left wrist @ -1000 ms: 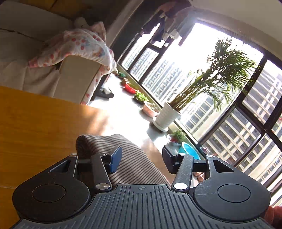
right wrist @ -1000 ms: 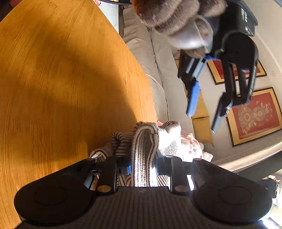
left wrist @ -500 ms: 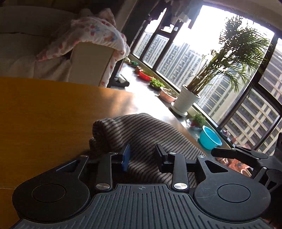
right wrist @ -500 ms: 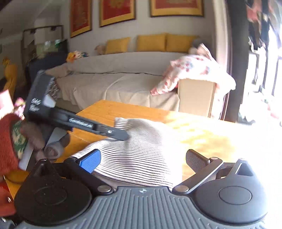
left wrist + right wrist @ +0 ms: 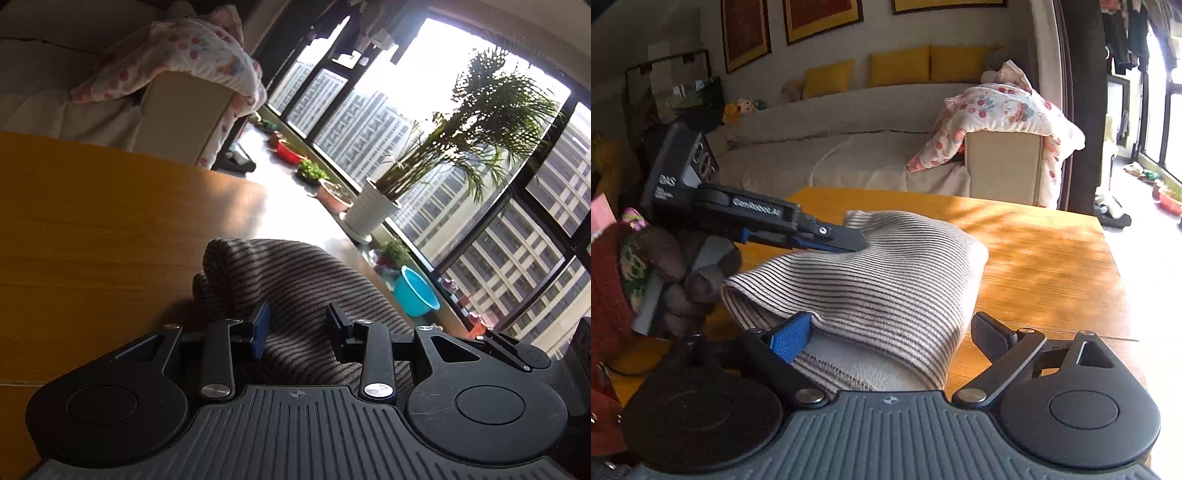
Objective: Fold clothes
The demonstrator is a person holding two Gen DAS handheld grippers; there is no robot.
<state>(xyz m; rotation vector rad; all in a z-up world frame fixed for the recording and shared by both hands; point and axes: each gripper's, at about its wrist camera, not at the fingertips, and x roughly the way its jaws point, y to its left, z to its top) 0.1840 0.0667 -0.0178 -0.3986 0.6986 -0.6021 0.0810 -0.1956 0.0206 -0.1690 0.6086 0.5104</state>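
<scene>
A folded striped garment lies on the wooden table. It also shows in the left wrist view, bunched just ahead of my fingers. My right gripper is open, its jaws wide apart over the near edge of the garment. My left gripper is open with the cloth below and between its fingers; in the right wrist view its fingers rest on the garment's far left part, held by a gloved hand.
A sofa with yellow cushions and a floral blanket stands behind the table. Large windows, a potted palm, small plant pots and a blue basin line the floor past the table's edge.
My right gripper has let go of the garment and opened wide, and the garment now lies flat on the table. My left gripper has come down onto the cloth.
</scene>
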